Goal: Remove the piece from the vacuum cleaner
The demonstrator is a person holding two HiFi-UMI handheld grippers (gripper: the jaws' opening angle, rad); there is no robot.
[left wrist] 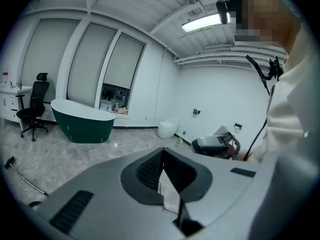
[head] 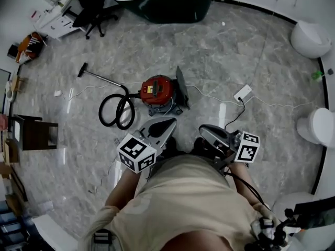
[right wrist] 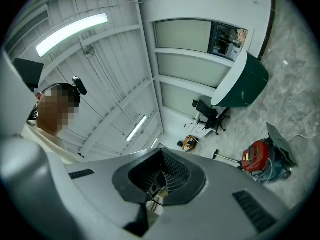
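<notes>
The red vacuum cleaner (head: pixel 156 89) stands on the marble floor ahead of me. A black panel (head: pixel 181 87) stands tilted up at its right side. Its black hose (head: pixel 116 112) coils to the left, and the wand (head: pixel 97 77) lies beyond. In the right gripper view the vacuum cleaner (right wrist: pixel 256 156) shows small at the right. My left gripper (head: pixel 168 123) and right gripper (head: pixel 205 130) are both held close to my body, short of the vacuum and apart from it. The left gripper (left wrist: pixel 162 150) and the right gripper (right wrist: pixel 161 151) are each shut, with nothing between the jaws.
A white power strip (head: pixel 243 93) with its cable lies on the floor right of the vacuum. A dark green bathtub (head: pixel 162 1) and an office chair (head: pixel 91 9) stand at the far side. White fixtures (head: pixel 310 38) line the right wall. A dark stool (head: pixel 32 132) stands at the left.
</notes>
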